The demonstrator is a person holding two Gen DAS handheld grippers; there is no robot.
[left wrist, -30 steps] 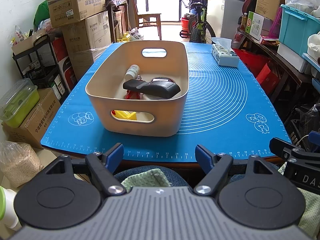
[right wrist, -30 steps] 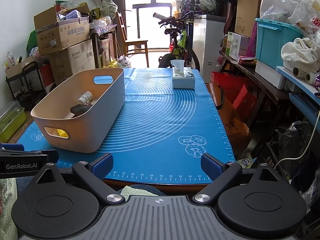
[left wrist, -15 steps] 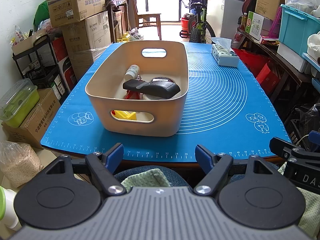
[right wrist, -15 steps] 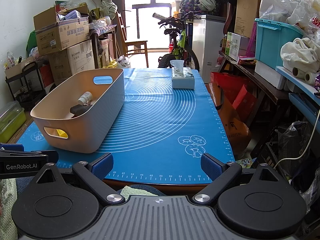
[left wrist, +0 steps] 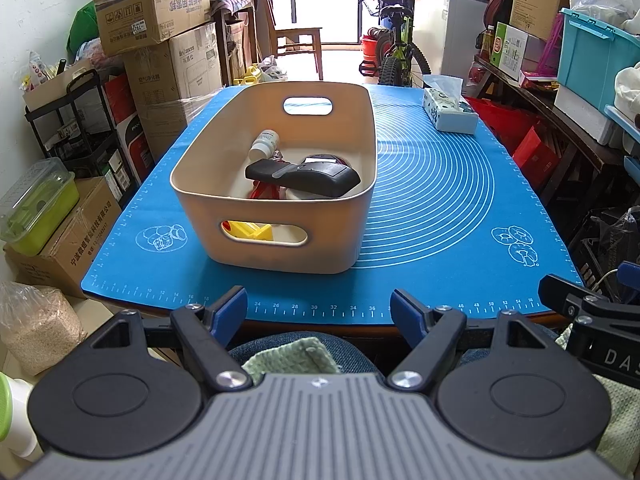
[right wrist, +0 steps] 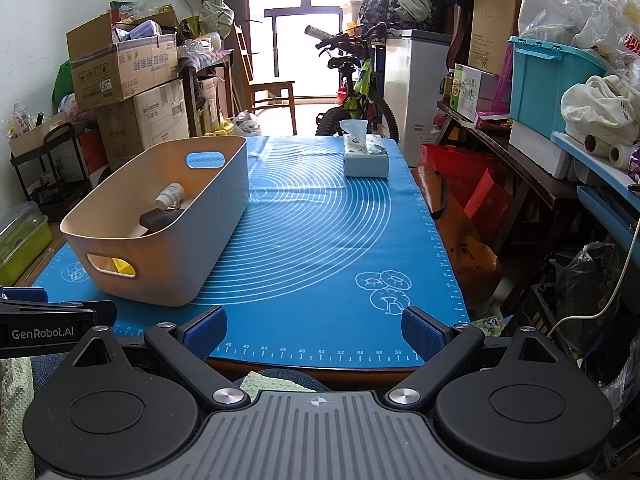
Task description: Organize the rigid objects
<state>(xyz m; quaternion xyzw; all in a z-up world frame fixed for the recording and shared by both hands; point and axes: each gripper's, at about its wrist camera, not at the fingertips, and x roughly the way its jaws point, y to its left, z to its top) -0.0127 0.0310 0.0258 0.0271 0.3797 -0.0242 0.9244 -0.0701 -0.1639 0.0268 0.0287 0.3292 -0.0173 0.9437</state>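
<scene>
With both my left fingers point(left wrist: 318, 306) and right fingers point(right wrist: 314, 330) spread empty, I judged it best to reach toward twelve o'clock, descending squarely over the beige plastic bin point(left wrist: 280, 248) holding the black handheld device point(left wrist: 304, 178).

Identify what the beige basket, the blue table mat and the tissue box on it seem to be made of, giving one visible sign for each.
Beige basket: probably moulded plastic, matte; one seamless piece with rounded corners and cut-out handles.
Blue table mat: likely silicone or soft vinyl; lies thin and flat, printed white rings and ruler marks, slight sheen.
Tissue box: cardboard by its look; sharp folded edges, printed pattern, tissue sticking up.
</scene>
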